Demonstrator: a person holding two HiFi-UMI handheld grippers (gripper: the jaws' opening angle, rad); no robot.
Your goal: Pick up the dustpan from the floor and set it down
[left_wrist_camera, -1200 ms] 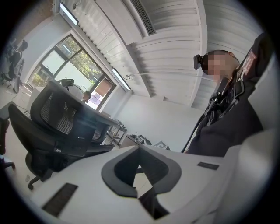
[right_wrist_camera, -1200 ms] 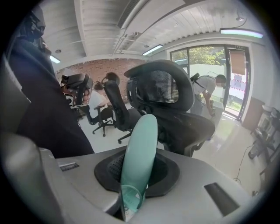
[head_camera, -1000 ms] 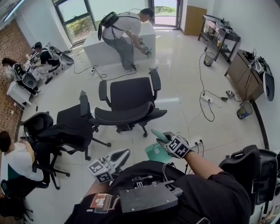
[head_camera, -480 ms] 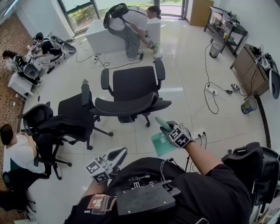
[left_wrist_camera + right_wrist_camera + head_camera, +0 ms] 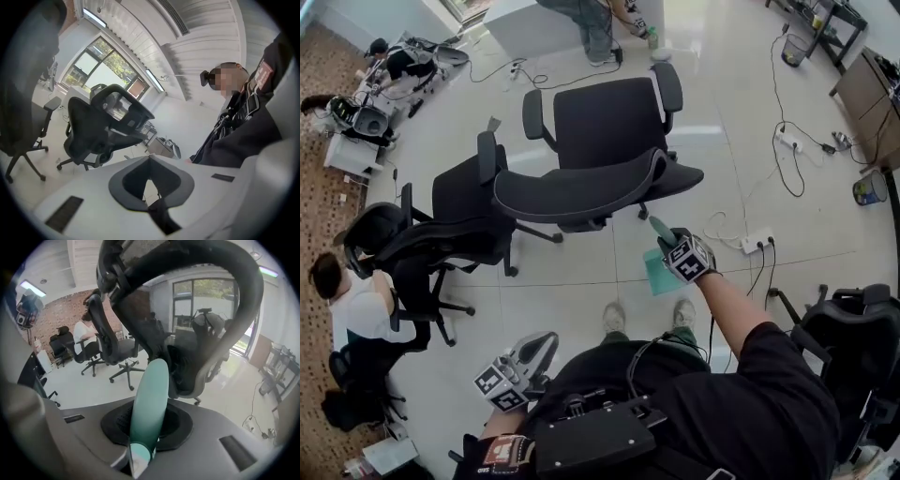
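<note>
Dustpan [image 5: 656,274] hangs from your right gripper [image 5: 673,246] — teal, low over the floor [image 5: 572,300], just ahead of your shoes [image 5: 614,317] and near the base of the closest chair [image 5: 600,159]. Your right jaws are clamped on its handle [image 5: 150,399], which pokes out past them toward that chair. Whether the pan touches the floor cannot be told. Your left gripper [image 5: 542,345] is close to your body — jaws together, nothing between them.

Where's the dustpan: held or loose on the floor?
Held. The right gripper is shut on the dustpan's teal handle; whether the pan touches the floor, cannot tell.
</note>
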